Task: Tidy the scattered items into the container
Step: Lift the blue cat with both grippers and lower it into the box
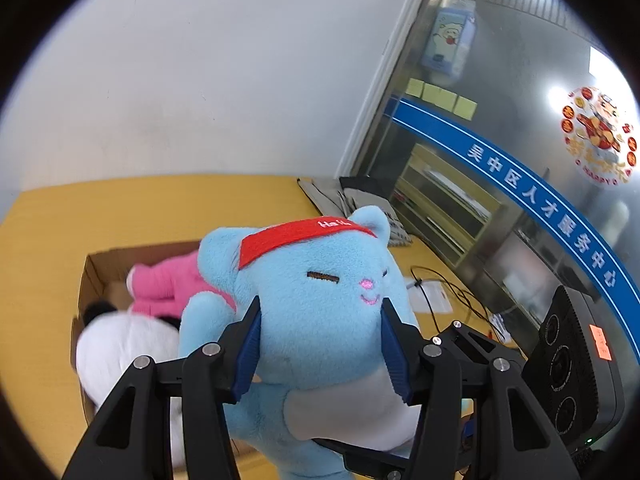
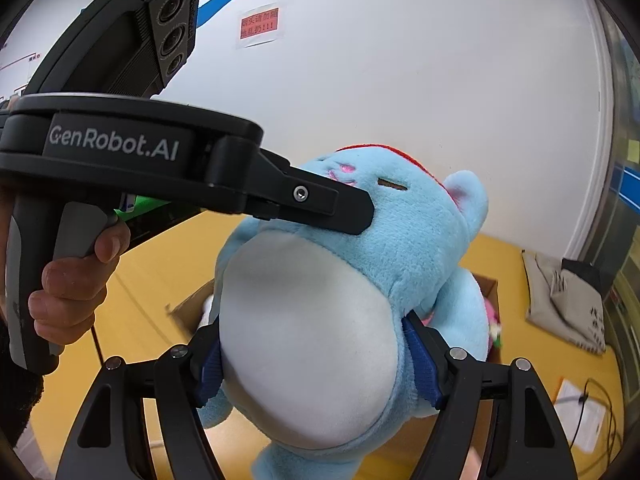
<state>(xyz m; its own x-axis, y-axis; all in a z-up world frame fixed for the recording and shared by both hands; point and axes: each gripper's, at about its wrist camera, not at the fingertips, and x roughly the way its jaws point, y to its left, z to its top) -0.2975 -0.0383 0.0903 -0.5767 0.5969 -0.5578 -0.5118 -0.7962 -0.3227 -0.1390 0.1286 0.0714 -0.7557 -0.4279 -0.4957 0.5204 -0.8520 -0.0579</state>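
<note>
**Blue plush carried by two grippers above the box**

Nearest the lens, the left gripper (image 1: 320, 344) has its blue-padded fingers (image 1: 248, 348) clamped on the head of a light-blue plush animal with a white belly and red headband (image 1: 316, 288). The right gripper (image 2: 316, 364) pinches the same toy at the belly, pads sunk into the pile.

The toy hangs in the air above a brown cardboard box (image 1: 94, 276) on the yellow table (image 1: 44, 232); a pink plush (image 1: 164, 284) and a white plush (image 1: 120, 344) already lie inside.

Risks, as I judge them: soft fur may slip from the pads, uneven release could drop it on the box's rim, and the full box leaves little room.

Legible writing: "GenRobot.AI" on the left gripper's body; "吴中区人才服务中心" on the blue window band (image 1: 552, 216); the headband's white lettering is too small to read.
</note>
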